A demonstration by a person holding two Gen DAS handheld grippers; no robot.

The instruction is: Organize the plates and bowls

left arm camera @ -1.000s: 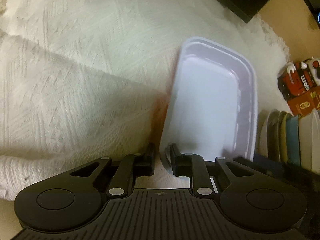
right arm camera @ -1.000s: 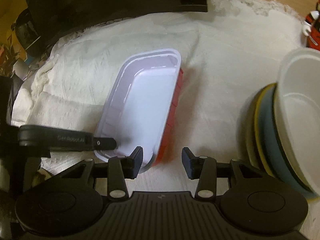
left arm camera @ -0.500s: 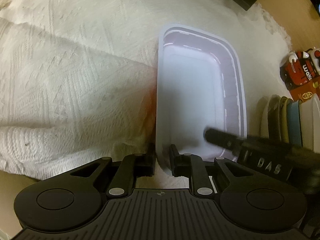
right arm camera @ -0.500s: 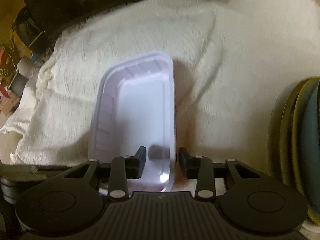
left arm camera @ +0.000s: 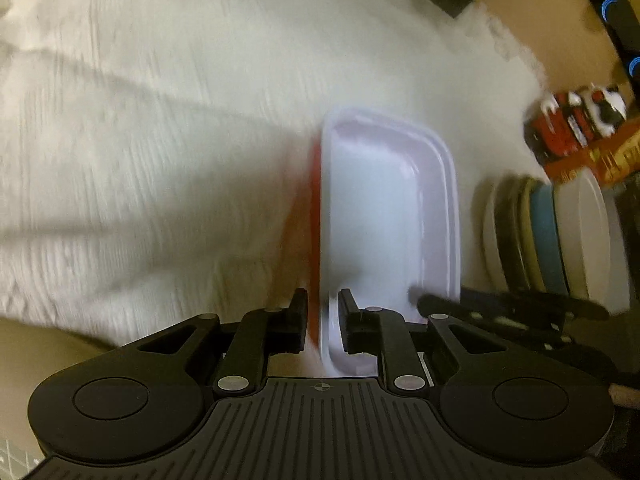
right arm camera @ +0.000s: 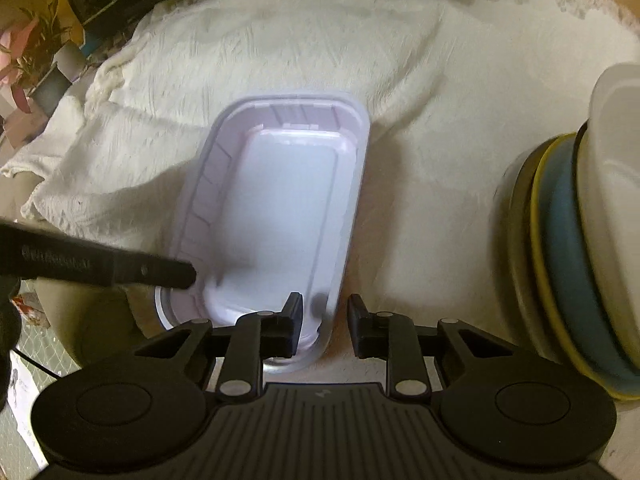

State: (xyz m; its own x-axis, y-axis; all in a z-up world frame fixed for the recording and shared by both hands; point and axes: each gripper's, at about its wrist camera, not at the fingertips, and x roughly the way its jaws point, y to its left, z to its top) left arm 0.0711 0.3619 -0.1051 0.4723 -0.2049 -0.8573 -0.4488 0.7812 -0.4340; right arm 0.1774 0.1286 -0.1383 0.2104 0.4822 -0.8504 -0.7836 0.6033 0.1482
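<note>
The left claw (left arm camera: pixel 323 326) grips the tray (left arm camera: pixel 384 216) by its near left rim; the right claw (right arm camera: pixel 325 326), jaws just closed, pinches the near right rim. The tray sits mid-cloth (right arm camera: pixel 420 80), left of the plates (right arm camera: pixel 568 248). Lift both claws evenly, keeping the tray level to clear the plates.

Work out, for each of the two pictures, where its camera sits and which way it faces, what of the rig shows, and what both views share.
Left wrist view: sits on the left gripper, facing steeply down at the cloth; its fingers clamp the rectangular dish wall.
Right wrist view: sits on the right gripper, facing down likewise; its fingers straddle the dish's other long wall.
Shared: dish, cloth, stacked plates, and each other's gripper.
</note>
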